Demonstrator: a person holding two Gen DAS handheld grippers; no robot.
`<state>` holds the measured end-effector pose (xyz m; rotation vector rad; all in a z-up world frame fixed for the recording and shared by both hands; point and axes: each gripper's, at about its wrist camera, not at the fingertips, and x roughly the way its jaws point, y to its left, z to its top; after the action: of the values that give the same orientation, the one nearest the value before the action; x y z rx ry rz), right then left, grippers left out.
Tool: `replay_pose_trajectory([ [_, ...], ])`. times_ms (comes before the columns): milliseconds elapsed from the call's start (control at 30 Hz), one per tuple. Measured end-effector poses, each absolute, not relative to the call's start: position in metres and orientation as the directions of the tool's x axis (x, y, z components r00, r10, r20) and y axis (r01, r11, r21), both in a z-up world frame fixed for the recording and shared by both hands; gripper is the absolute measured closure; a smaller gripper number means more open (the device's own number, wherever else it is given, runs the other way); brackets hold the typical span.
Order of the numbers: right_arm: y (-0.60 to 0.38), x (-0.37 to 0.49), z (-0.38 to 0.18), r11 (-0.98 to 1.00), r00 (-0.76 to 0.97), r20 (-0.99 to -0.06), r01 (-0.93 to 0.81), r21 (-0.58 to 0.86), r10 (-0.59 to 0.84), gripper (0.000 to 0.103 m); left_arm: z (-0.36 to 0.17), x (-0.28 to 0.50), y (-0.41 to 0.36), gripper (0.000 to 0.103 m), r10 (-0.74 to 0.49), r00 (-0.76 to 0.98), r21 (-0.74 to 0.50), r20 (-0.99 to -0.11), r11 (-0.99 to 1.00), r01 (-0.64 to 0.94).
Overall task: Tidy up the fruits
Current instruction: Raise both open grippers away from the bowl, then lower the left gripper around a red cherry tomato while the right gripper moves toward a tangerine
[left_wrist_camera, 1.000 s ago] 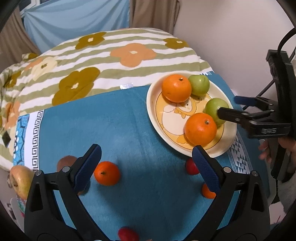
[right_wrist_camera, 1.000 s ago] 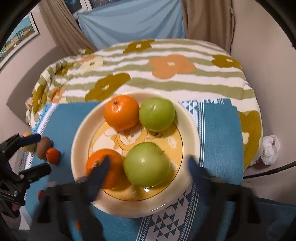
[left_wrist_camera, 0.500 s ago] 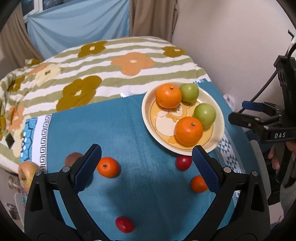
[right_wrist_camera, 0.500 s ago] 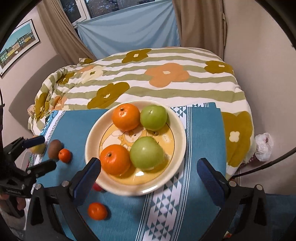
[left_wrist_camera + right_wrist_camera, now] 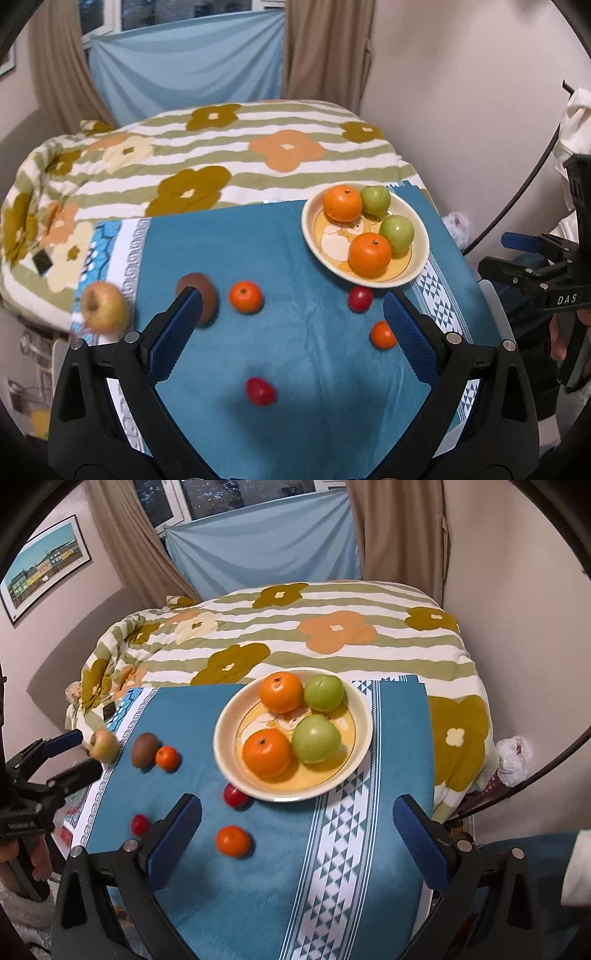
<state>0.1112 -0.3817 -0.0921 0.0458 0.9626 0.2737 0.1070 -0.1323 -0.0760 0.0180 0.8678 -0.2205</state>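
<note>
The plate (image 5: 364,734) sits right of centre in the right wrist view and at upper right in the left wrist view, on the blue cloth (image 5: 258,886). It holds two oranges (image 5: 266,752) and two green apples (image 5: 316,738), packed close together and filling most of the dish, which suggests it serves as the collecting place for the larger fruit. A cartoon figure is printed on the plate's floor; no words on it can be read.

Loose fruit lies on the cloth outside the plate. A red fruit (image 5: 235,796) rests just beside the rim, a small orange (image 5: 233,840) lies below it, and another red fruit (image 5: 140,824) sits toward the lower left. A kiwi (image 5: 144,749) and a second small orange (image 5: 167,757) lie touching or nearly so at mid left. A yellowish apple (image 5: 104,745) sits at the cloth's left edge. These probably remain to be sorted.

The left gripper (image 5: 291,339) hovers above the loose fruit, fingers apart and empty. The right gripper (image 5: 297,836) is likewise spread wide and empty, below the plate in its frame. In the left wrist view, the right gripper's body reads "DAS".
</note>
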Motion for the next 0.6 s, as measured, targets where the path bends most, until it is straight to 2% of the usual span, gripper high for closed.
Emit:
replay_pose_trajectory([
  [267,-0.362,0.08,-0.09,0.963,0.57,-0.786,-0.241,0.119,0.24,0.0,-0.071,0.063,-0.1,0.0,-0.118,0.655,-0.07,-0.746,0.993,0.098],
  [600,-0.337,0.063,-0.116,0.959,0.556,-0.793,-0.256,0.121,0.248,0.0,-0.107,0.04,-0.08,0.0,-0.109,0.622,-0.092,-0.775,0.994,0.06],
])
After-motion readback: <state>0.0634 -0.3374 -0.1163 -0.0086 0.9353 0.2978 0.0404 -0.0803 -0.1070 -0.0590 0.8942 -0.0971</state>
